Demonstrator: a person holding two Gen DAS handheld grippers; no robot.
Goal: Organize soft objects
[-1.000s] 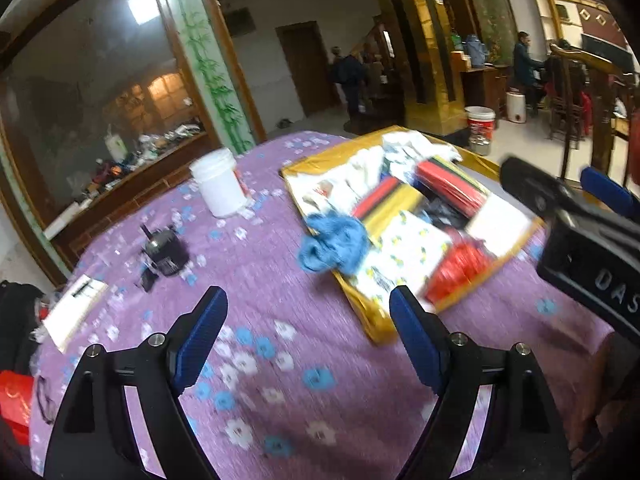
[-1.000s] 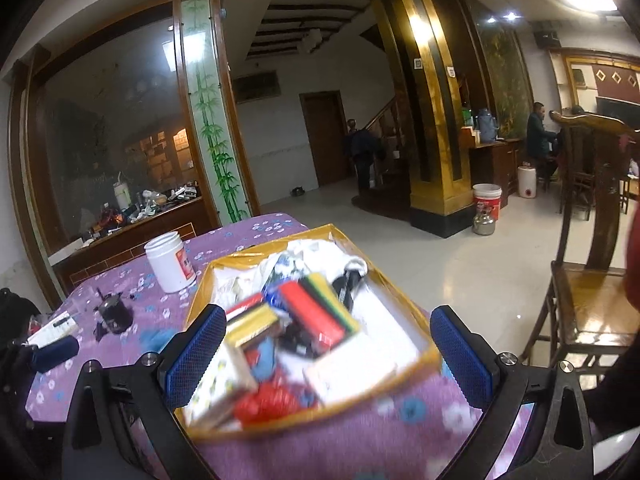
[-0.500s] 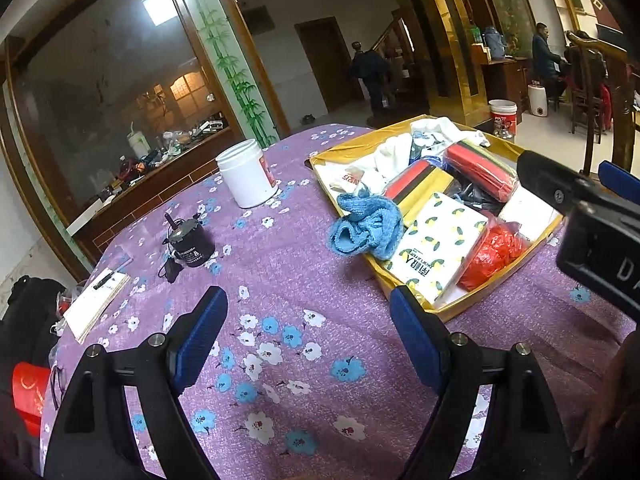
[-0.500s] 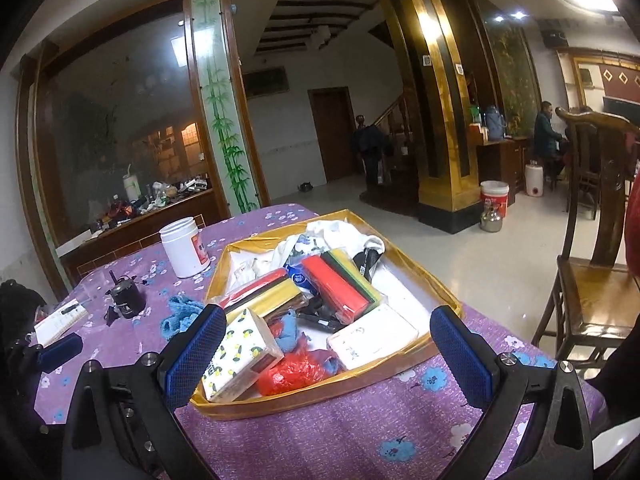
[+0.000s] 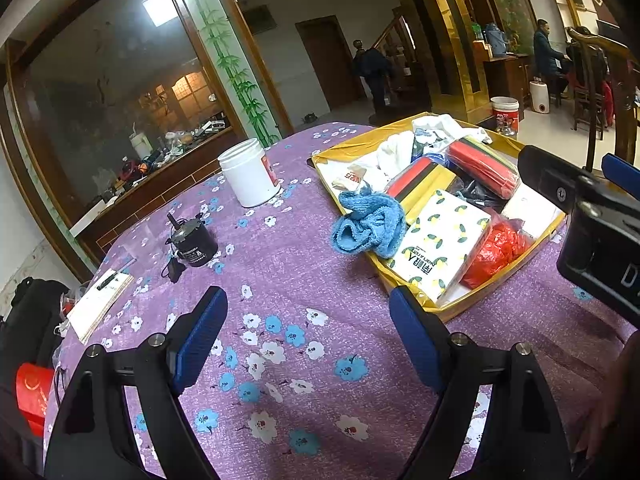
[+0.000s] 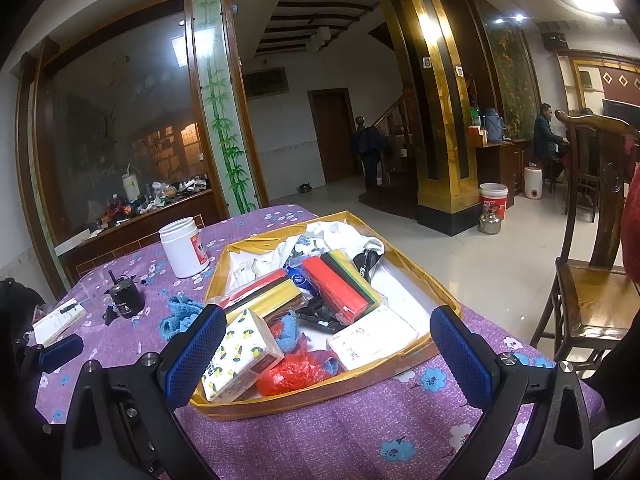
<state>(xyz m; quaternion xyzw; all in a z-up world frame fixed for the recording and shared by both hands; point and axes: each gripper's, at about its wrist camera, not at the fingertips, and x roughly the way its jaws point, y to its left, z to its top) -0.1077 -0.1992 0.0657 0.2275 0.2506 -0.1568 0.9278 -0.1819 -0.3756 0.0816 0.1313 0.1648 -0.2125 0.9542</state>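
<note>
Two sets of tongs are seen held wide apart and empty above a purple flowered tabletop (image 5: 280, 264). The left tongs (image 5: 308, 336) are poised over bare cloth, with nothing between the blue pads; the right tongs (image 6: 328, 354) are held over the near edge of a shallow gold tray (image 6: 320, 394), nothing gripped. A crumpled blue knitted cloth (image 5: 368, 228) is draped over the tray's left rim, partly on the tabletop. Inside the tray are packed a lemon-print tissue pack (image 6: 240, 354), a red plastic bag (image 6: 296, 372), a white tissue pack (image 6: 372, 338), two red, yellow and green striped bundles (image 6: 340, 284) and white cloth (image 6: 340, 236) at the far end. To the left of the tray, a white jar (image 5: 248, 174), a small black canister (image 5: 194, 242) and a notepad (image 5: 100, 306) are set well apart on the tabletop.
</note>
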